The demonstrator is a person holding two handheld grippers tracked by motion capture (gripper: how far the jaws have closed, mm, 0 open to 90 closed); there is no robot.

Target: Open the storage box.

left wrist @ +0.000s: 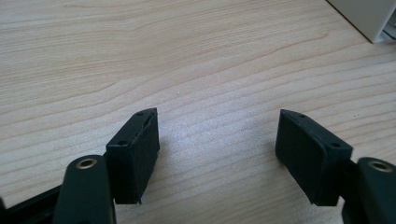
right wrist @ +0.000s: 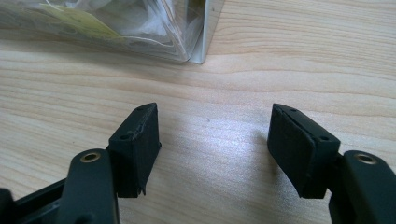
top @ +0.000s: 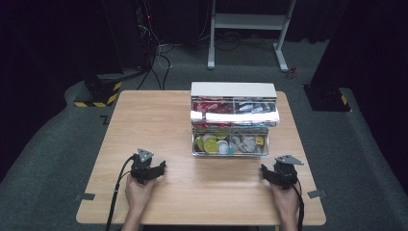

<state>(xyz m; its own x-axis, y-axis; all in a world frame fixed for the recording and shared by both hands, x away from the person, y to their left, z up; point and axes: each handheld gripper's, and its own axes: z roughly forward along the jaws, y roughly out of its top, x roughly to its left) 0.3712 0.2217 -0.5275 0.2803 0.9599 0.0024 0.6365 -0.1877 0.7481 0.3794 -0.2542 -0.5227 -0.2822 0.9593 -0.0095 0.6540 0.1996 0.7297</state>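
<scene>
Resting position: both grippers sit low on a wooden table point(top: 159, 120), one at each near corner, each held from below by a hand.
Left gripper: the left gripper point(top: 149, 169) lies at the near left of the table, well apart from the box. In the left gripper view point(left wrist: 217, 140) its two black jaws stand wide apart with bare wood grain between them; nothing is held.
Right gripper: the right gripper point(top: 278, 174) lies at the near right, near the box's front right corner but not touching it. In the right gripper view point(right wrist: 215, 135) its jaws are spread wide over bare table; nothing is between them.
Hands: the left hand point(top: 139, 191) and the right hand point(top: 285, 199) come in from the near edge, forearms running off the bottom.
Box: a clear organizer box point(top: 231, 144) stands at the middle of the table toward the far side, its white lid point(top: 234, 89) raised at the back.
Box contents: the front compartments hold round yellow, green and white pieces and small mixed items; the rear ones hold red and dark packets. Finer detail is too small to tell.
Close view of box: its clear corner point(right wrist: 196, 42) shows ahead of the right gripper's jaws; a white corner point(left wrist: 369, 18) shows at the upper right of the left gripper view.
Surroundings: grey carpet, dark backdrop, a white frame stand point(top: 250, 21) beyond the table.
</scene>
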